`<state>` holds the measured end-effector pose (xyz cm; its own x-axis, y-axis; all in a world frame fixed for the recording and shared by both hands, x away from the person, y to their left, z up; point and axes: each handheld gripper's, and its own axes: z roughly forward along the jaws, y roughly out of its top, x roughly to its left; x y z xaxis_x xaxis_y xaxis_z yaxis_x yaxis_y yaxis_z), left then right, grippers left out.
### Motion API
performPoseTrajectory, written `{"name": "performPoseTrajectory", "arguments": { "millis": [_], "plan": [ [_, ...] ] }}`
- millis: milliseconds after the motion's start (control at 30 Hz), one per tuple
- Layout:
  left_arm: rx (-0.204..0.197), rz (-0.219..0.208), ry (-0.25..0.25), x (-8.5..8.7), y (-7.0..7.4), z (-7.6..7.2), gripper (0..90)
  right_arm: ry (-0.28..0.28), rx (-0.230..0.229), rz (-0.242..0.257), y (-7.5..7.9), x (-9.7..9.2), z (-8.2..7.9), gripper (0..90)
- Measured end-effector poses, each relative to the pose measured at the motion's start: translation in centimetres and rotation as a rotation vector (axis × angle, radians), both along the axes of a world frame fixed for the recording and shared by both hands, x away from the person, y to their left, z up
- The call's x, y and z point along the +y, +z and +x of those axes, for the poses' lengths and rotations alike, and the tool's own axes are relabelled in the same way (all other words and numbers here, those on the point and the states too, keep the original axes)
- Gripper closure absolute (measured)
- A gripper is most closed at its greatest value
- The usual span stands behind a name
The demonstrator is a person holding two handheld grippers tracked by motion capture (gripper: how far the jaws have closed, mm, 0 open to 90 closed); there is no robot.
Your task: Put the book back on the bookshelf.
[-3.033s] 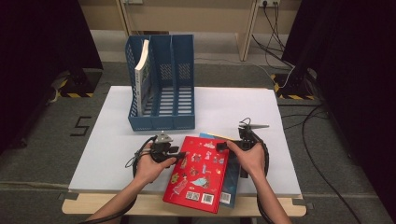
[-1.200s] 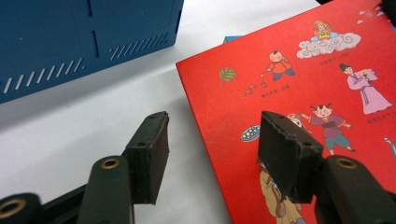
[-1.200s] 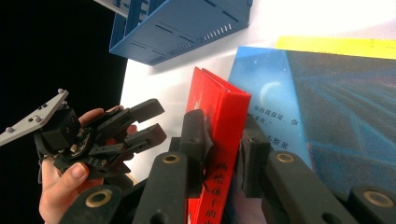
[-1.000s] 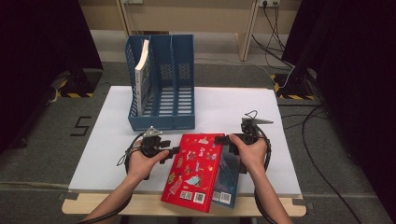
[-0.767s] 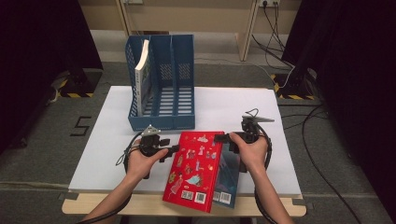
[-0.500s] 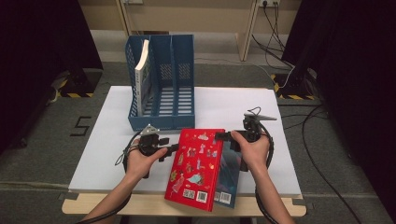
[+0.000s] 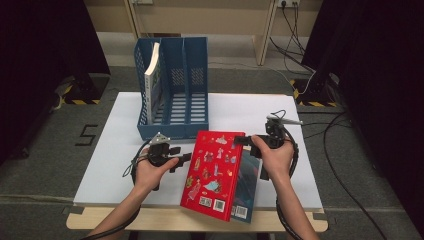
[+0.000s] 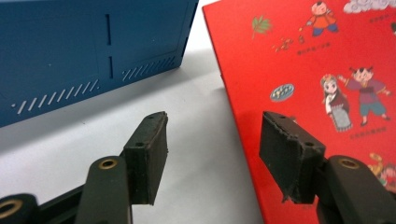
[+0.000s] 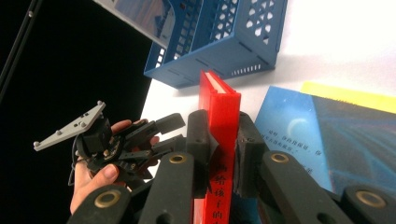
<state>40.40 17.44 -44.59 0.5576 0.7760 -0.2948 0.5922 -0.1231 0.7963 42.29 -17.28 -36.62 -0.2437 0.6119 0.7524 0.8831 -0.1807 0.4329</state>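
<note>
A red picture book (image 7: 215,172) lies near the table's front edge, tilted, with its right side lifted off a dark blue book (image 7: 248,182) under it. My right gripper (image 7: 243,140) is shut on the red book's (image 9: 219,112) upper right edge, and the blue book (image 9: 322,140) lies flat beside it. My left gripper (image 7: 183,159) is open just left of the red book. In its own view the jaws (image 8: 212,154) stand apart above the white table, the right pad over the red cover (image 8: 322,79).
A blue file holder (image 7: 172,90) stands behind the books with a white book (image 7: 152,80) upright in its left compartment. Its blue wall (image 8: 70,56) is close to my left gripper. A yellow strip (image 9: 350,95) peeks out beyond the blue book.
The right gripper has closed on the red book's upper right edge, and the book has turned straighter and tilted up off the blue one. The left gripper has barely moved.
</note>
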Motion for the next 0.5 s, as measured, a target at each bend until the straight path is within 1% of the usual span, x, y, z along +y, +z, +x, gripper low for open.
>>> {"name": "performPoseTrajectory", "arguments": {
  "millis": [100, 133, 367, 500],
  "plan": [
    [-0.003, 0.002, -0.001, 0.0, 0.1, 0.0, 41.2, -0.01, -0.011, -0.001, 0.4, -0.3, 0.0, 80.2],
    [-0.004, 0.002, -0.001, 0.0, 0.1, 0.0, 41.2, -0.018, -0.023, -0.004, 0.6, -0.3, 0.0, 80.2],
    [-0.012, -0.002, 0.001, 0.0, 0.2, 0.0, 41.2, -0.05, -0.062, -0.013, 1.8, -0.9, 0.2, 80.3],
    [-0.015, 0.003, 0.001, 0.0, 0.4, 0.0, 41.2, -0.068, -0.081, -0.019, 2.4, -1.1, 0.2, 80.3]
  ]
}}
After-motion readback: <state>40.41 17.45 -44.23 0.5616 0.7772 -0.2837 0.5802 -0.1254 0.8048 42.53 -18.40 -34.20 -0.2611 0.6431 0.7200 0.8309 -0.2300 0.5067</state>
